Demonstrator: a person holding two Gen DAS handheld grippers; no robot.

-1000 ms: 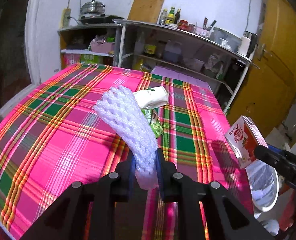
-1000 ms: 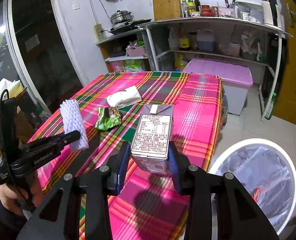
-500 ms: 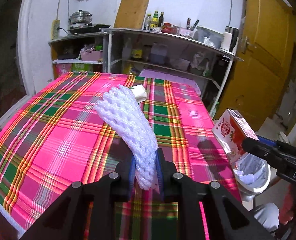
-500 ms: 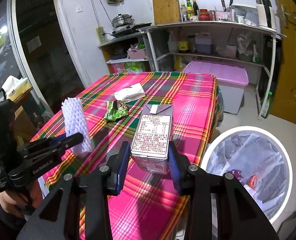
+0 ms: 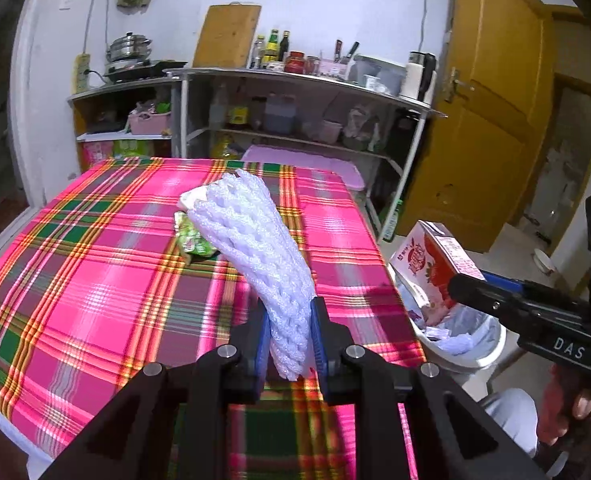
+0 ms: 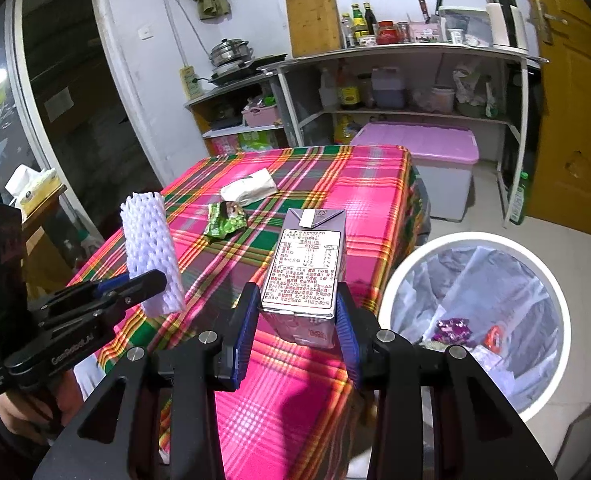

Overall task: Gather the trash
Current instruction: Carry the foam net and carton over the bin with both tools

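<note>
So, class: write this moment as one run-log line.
left gripper: shut on foam net | right gripper: shut on milk carton | bin: beside table, open | wrappers on table: two

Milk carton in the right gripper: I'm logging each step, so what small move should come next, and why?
Probably carry the right gripper a bit further right, over the bin, then release. The milk carton is clamped upright above the table edge, beside the open, lined bin rather than over it.

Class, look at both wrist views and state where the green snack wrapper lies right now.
The green snack wrapper lies crumpled on the plaid tablecloth, just in front of the white paper packet, beyond both held items; in the left wrist view the foam fruit net partly hides it.
</note>
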